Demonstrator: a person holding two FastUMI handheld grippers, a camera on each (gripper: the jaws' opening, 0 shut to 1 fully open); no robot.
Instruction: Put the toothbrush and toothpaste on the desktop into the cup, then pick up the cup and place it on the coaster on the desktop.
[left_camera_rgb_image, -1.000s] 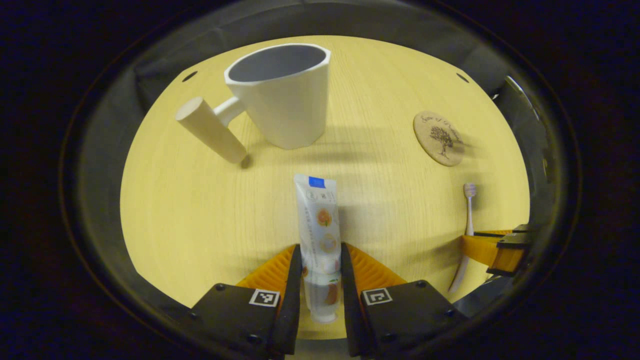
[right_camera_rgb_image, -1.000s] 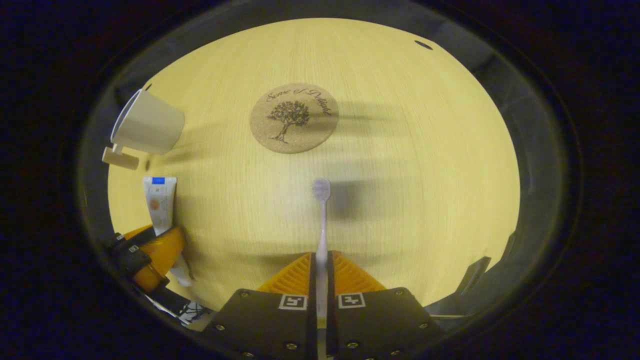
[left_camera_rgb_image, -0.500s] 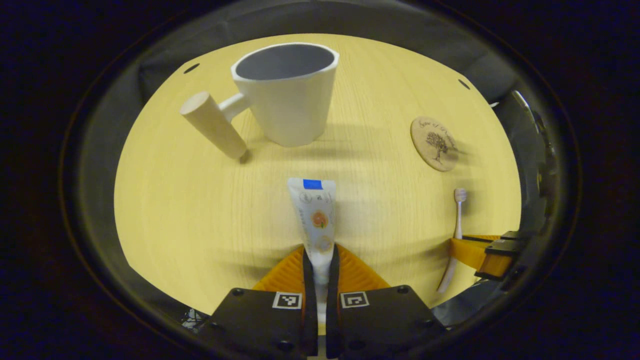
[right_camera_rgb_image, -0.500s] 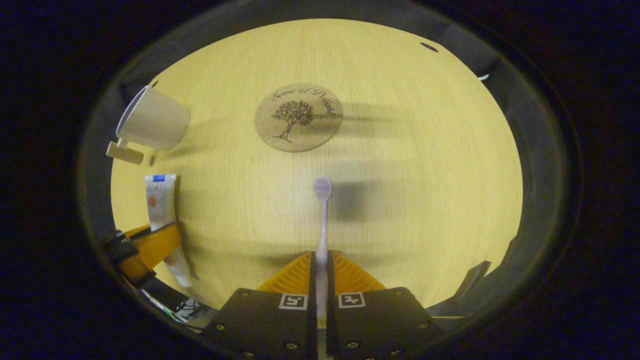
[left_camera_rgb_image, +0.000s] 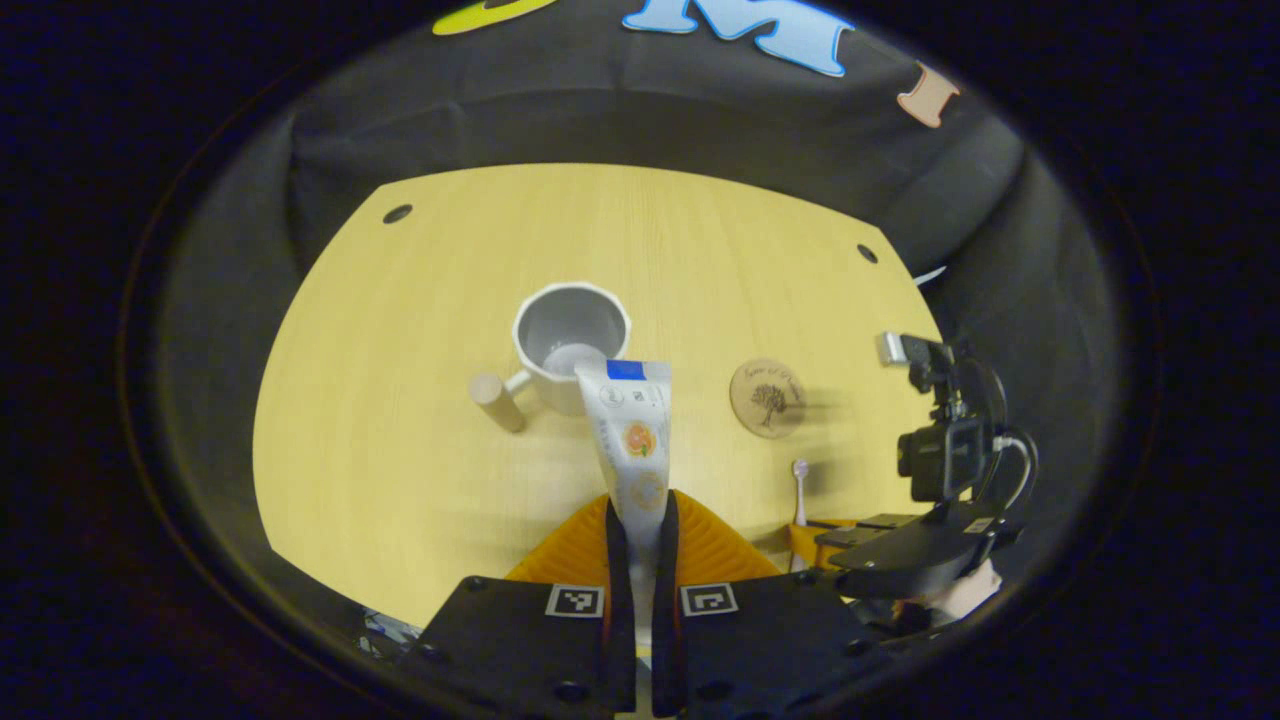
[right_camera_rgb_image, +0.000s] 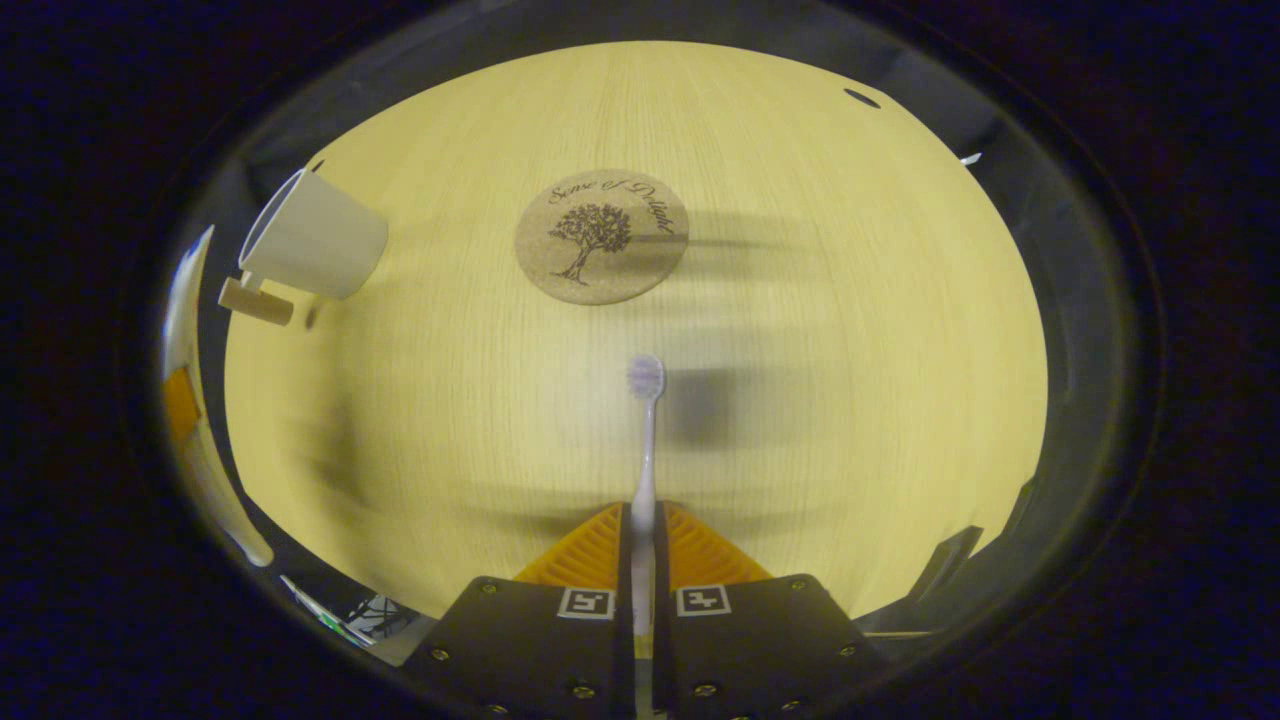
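Observation:
My left gripper (left_camera_rgb_image: 640, 515) is shut on the white toothpaste tube (left_camera_rgb_image: 628, 425), held high above the table with the tube's flat end over the near rim of the white cup (left_camera_rgb_image: 570, 340). The cup (right_camera_rgb_image: 318, 248) stands upright, its wooden handle (left_camera_rgb_image: 497, 401) pointing left. My right gripper (right_camera_rgb_image: 642, 520) is shut on the handle of the pale toothbrush (right_camera_rgb_image: 645, 420), whose head points toward the round cork coaster (right_camera_rgb_image: 601, 236). In the left gripper view the right gripper (left_camera_rgb_image: 835, 535) sits low at the right beside the coaster (left_camera_rgb_image: 767, 397).
The wooden tabletop (left_camera_rgb_image: 420, 300) has small dark holes near its far corners (left_camera_rgb_image: 397, 213). Black cloth walls rise behind it. A blurred pale shape (right_camera_rgb_image: 200, 420) runs along the left edge of the right gripper view.
My left gripper has lifted the toothpaste tube well up off the table, so the cup now looks small and far below. The right gripper holds the toothbrush almost still.

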